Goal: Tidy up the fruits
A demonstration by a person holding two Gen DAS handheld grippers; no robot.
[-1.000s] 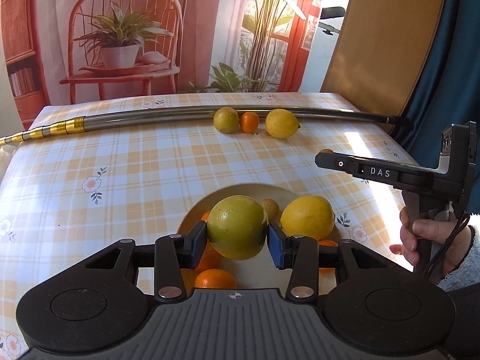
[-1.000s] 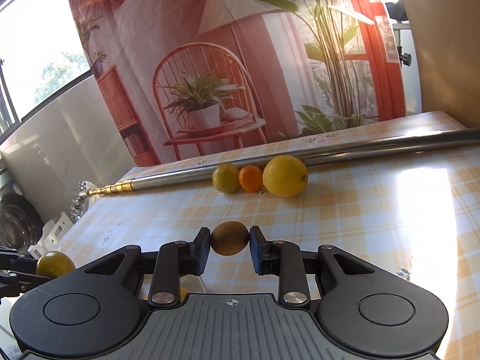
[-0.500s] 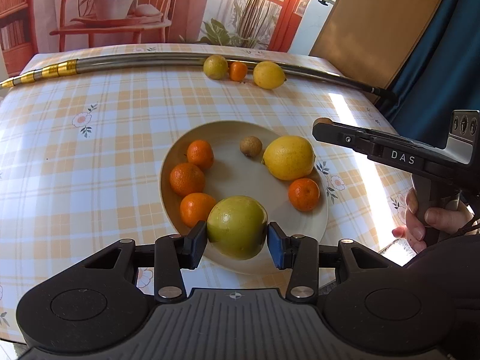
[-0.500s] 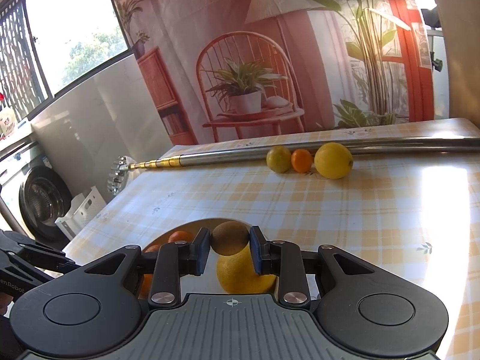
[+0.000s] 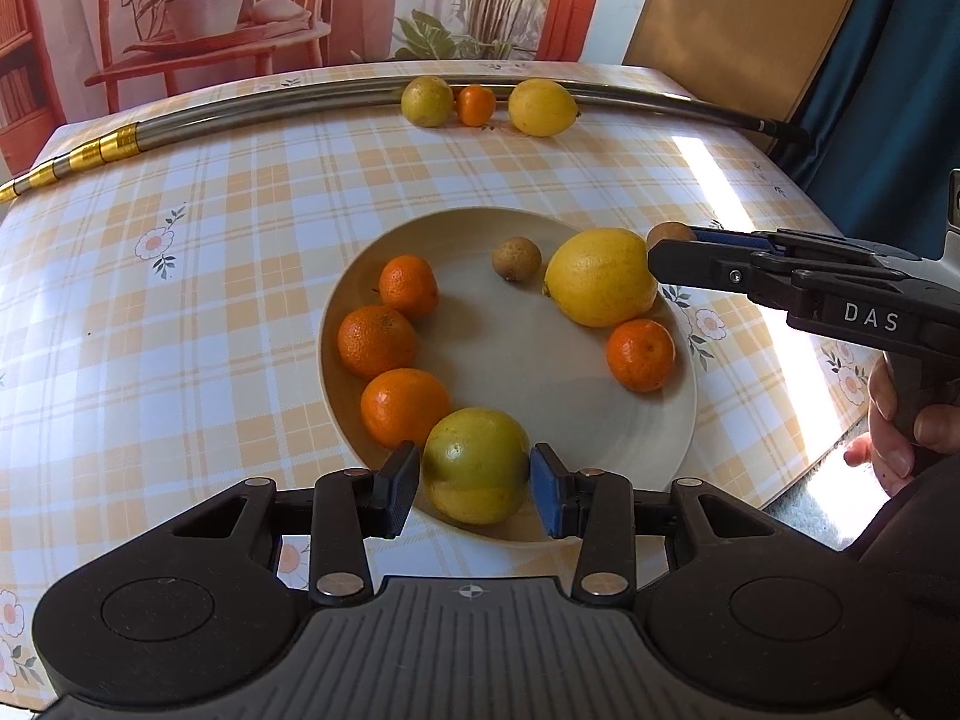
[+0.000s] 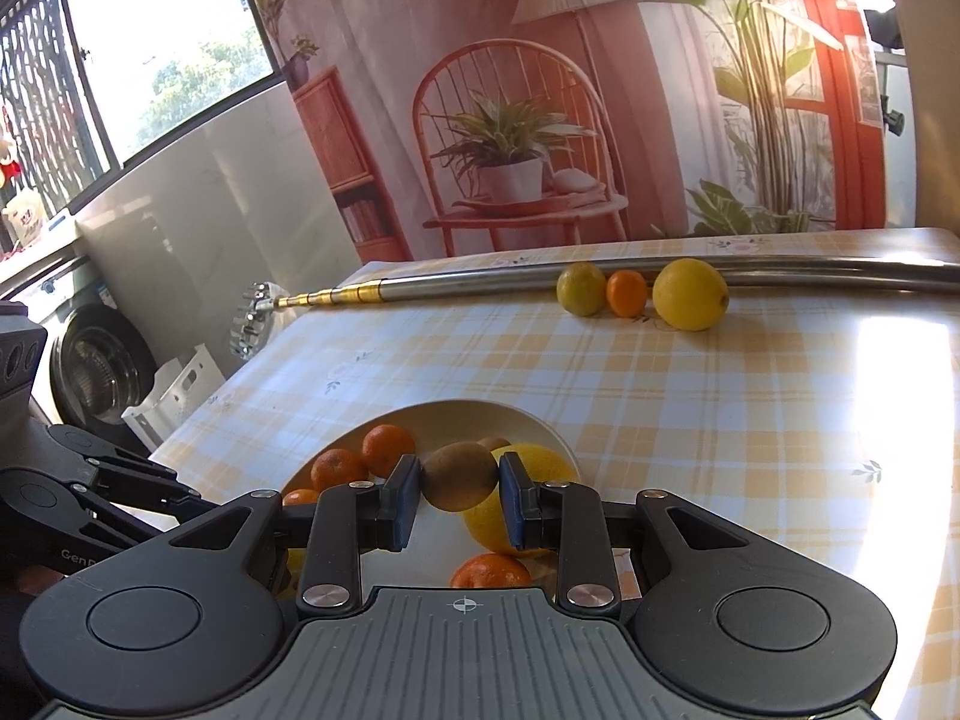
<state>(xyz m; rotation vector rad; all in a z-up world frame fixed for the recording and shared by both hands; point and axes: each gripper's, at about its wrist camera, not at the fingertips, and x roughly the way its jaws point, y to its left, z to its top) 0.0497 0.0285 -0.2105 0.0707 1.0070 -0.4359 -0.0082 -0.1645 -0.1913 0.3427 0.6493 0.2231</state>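
- Left gripper [image 5: 474, 483] jaws clamp a greenish lemon [image 5: 476, 465] over the plate's [image 5: 600, 438] near rim.
- Right gripper [image 6: 459, 501] jaws grasp a kiwi [image 6: 459, 476] above the plate's right side.
- Three fruits [image 5: 487, 105] sit against the pole [image 5: 240, 117] across the bench [image 5: 180, 300].

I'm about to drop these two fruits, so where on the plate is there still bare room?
The plate is bare in its middle, between the three oranges on its left and the lemon and orange on its right. Its near right rim is also free. The left arc and far right are crowded.
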